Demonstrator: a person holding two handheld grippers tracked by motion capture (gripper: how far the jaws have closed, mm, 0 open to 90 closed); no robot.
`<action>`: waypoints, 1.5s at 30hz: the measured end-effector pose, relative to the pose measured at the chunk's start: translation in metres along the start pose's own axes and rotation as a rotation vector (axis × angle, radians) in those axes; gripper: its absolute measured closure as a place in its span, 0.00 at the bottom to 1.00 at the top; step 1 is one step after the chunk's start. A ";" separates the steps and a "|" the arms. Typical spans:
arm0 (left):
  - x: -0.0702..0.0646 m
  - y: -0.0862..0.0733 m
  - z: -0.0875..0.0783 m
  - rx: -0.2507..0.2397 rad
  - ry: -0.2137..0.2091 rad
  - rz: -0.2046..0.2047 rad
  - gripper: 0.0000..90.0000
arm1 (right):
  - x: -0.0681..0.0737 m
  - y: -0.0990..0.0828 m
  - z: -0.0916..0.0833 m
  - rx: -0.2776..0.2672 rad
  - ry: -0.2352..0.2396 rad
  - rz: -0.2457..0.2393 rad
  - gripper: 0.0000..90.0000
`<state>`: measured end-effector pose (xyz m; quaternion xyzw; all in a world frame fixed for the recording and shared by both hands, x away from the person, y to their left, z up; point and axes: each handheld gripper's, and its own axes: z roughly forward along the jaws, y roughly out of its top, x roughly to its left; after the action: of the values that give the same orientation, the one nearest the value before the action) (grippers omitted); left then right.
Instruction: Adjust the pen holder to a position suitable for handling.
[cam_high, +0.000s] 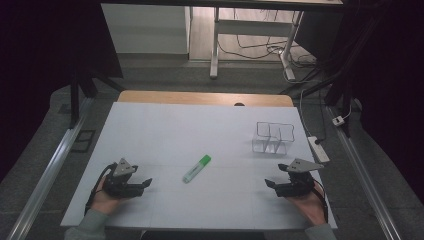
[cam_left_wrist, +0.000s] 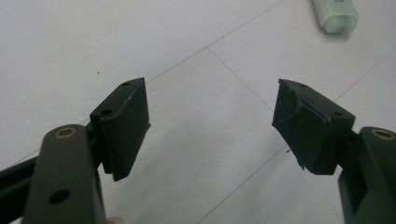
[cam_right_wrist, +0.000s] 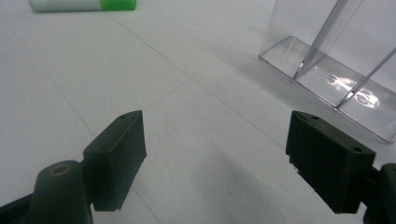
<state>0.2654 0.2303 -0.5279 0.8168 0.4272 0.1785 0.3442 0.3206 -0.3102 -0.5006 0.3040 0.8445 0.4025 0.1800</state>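
High view: your left tool (cam_high: 148, 183) and right tool (cam_high: 268, 183) rest open and empty; next, reach for the green highlighter (cam_high: 196, 168) between them.

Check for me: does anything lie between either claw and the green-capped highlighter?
Nothing visible does. The highlighter lies alone on the white table, with bare surface between it and the open left claw and right claw.

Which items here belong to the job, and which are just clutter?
In the job:
- green-capped highlighter, lying on the white table between both claws
- clear divided holder, upright, far right
- left claw and right claw, both open, holding nothing

Just lying about:
- power strip at the table's right edge
- cables on the floor beyond
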 end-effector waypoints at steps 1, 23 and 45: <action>0.000 0.000 0.000 0.001 -0.001 0.001 0.30 | 0.000 0.000 0.000 0.001 0.001 0.003 0.22; 0.005 0.002 0.005 0.002 -0.028 0.016 0.30 | 0.000 0.003 0.010 0.008 0.035 0.022 0.23; 0.007 -0.002 0.001 0.006 -0.006 -0.004 0.30 | -0.013 0.030 0.000 -0.045 -0.014 0.051 0.27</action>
<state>0.2686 0.2364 -0.5300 0.8175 0.4282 0.1742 0.3435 0.3418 -0.3043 -0.4766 0.3242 0.8260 0.4237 0.1821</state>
